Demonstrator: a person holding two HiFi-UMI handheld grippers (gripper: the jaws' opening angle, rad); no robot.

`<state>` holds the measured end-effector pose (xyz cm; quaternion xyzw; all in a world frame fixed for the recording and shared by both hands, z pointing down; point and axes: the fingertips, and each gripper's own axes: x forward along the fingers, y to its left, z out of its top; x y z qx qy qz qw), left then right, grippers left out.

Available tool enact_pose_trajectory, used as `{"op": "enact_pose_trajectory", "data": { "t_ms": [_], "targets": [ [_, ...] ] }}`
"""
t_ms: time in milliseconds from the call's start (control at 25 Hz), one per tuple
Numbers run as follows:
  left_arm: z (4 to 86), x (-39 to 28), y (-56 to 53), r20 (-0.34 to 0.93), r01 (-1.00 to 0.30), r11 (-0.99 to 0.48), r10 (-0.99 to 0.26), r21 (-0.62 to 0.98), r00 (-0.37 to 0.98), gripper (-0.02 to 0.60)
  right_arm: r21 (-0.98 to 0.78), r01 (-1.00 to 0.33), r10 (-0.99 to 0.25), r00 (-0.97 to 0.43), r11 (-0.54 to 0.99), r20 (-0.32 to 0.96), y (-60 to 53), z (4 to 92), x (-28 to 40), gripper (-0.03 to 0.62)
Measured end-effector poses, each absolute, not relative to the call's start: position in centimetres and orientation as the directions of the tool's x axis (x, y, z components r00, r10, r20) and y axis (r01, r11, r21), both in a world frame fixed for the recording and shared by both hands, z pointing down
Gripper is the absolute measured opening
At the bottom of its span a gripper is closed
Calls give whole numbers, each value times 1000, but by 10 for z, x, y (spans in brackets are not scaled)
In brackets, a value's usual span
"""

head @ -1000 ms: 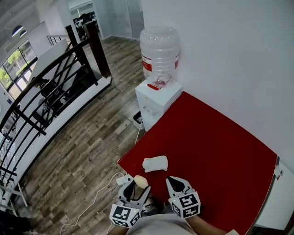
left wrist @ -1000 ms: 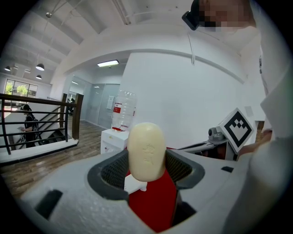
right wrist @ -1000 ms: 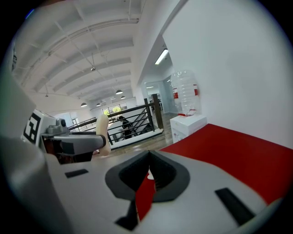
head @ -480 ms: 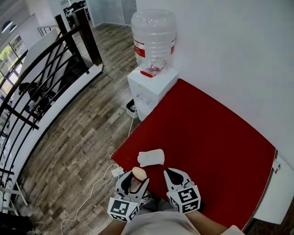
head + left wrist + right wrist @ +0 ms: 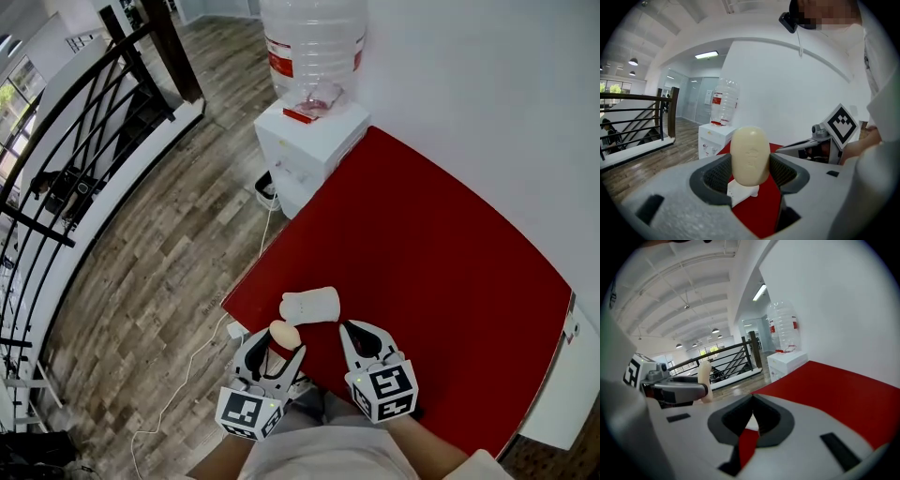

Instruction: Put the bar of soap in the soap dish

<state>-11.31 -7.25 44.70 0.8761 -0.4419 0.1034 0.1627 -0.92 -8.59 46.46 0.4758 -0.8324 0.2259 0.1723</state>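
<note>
A cream oval bar of soap (image 5: 750,155) stands upright between the jaws of my left gripper (image 5: 279,344), which is shut on it. In the head view the soap (image 5: 285,335) sits just short of the white soap dish (image 5: 310,305) lying near the front left corner of the red table (image 5: 441,281). A corner of the soap dish (image 5: 743,192) shows below the soap in the left gripper view. My right gripper (image 5: 364,337) hovers beside the left one, jaws closed with nothing between them. From the right gripper view the soap (image 5: 705,376) appears at the left.
A white water dispenser (image 5: 309,141) with a clear bottle (image 5: 312,47) stands past the table's far left corner. A black stair railing (image 5: 84,141) and wooden floor (image 5: 159,272) lie to the left. A white wall (image 5: 506,112) borders the table's far side.
The view has shifted closer and down. My left gripper with the soap has edged nearer the soap dish. The right gripper has kept its place beside it.
</note>
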Motion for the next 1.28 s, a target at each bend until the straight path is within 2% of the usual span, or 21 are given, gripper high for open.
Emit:
{"op": "enact_pose_trajectory", "data": {
  "t_ms": [160, 320, 560, 840, 1280],
  "targets": [
    [458, -111, -85, 348, -777, -613, -704, 140, 619, 261, -226, -869, -710, -490, 439, 506, -92, 474, -11, 5],
    [472, -99, -99, 406, -688, -724, -613, 55, 677, 261, -241, -871, -704, -489, 428, 515, -95, 485, -9, 5],
    [506, -87, -109, 543, -412, -908, -385, -76, 747, 261, -272, -873, -698, -487, 405, 526, -91, 495, -5, 5],
    [545, -74, -111, 702, -115, -985, -171, -126, 691, 261, -303, -880, -686, -474, 365, 552, -76, 513, 4, 5],
    [589, -63, -114, 784, -8, -996, -73, -87, 617, 261, -331, -891, -680, -453, 312, 577, -71, 533, 14, 5]
  ]
}}
